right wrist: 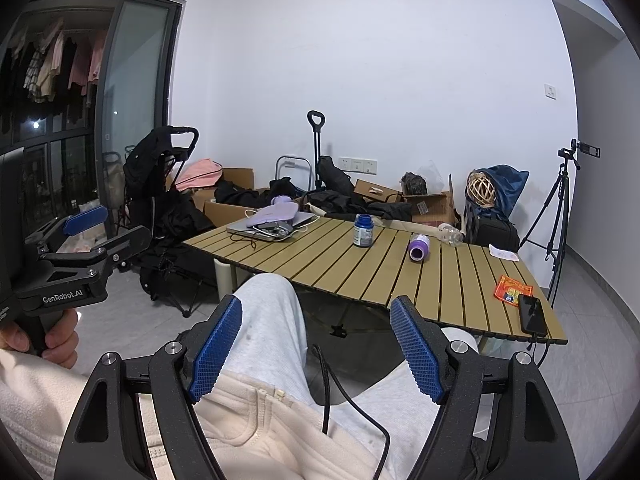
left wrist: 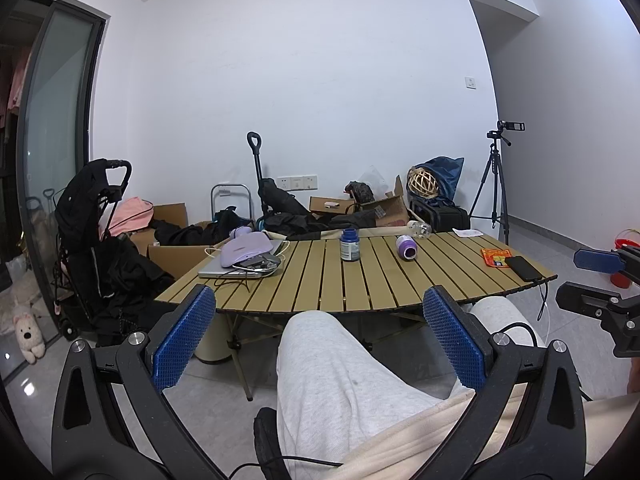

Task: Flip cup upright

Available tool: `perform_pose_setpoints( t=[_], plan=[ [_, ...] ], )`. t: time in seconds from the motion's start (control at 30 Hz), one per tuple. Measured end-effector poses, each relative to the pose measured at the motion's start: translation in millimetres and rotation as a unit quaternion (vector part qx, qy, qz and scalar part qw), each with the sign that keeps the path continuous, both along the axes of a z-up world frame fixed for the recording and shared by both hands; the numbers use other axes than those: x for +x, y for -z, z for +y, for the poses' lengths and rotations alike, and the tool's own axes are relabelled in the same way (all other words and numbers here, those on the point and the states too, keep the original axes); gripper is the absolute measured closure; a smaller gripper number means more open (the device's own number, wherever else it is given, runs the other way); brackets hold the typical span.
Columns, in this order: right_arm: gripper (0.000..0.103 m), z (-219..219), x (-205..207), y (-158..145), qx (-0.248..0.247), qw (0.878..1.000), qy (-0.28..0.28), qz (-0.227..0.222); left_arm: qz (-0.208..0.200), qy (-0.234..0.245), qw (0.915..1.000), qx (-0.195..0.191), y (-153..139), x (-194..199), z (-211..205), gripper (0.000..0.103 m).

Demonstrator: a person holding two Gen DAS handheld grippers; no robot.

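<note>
A purple and white cup (left wrist: 406, 247) lies on its side on the slatted wooden table (left wrist: 360, 284), its dark mouth facing me. It also shows in the right wrist view (right wrist: 419, 247). My left gripper (left wrist: 320, 312) is open and empty, held over the person's lap well short of the table. My right gripper (right wrist: 316, 320) is open and empty too, also over the lap. Each gripper appears at the edge of the other's view: the right one (left wrist: 592, 280), the left one (right wrist: 100, 228).
On the table stand a blue-capped jar (left wrist: 350, 245), a laptop with a purple pouch and cables (left wrist: 244, 260), an orange packet (left wrist: 495, 258), a black phone (left wrist: 525, 268), a paper slip and a clear bottle (left wrist: 419, 229). Behind are boxes, bags, a stroller and a tripod (left wrist: 496, 184).
</note>
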State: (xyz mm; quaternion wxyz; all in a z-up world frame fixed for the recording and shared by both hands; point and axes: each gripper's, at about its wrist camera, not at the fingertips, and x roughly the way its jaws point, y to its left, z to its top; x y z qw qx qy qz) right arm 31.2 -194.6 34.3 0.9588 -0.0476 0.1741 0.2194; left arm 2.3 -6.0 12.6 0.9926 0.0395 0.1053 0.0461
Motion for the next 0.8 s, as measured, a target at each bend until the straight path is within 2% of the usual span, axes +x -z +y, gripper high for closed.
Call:
perform_pose_setpoints(
  t=[0.8],
  plan=[
    [0.022,0.0,-0.1,-0.5,0.000,1.000,0.000,0.000,0.003,0.000,1.0000,-0.003,-0.2,0.3,0.4,0.000]
  ],
)
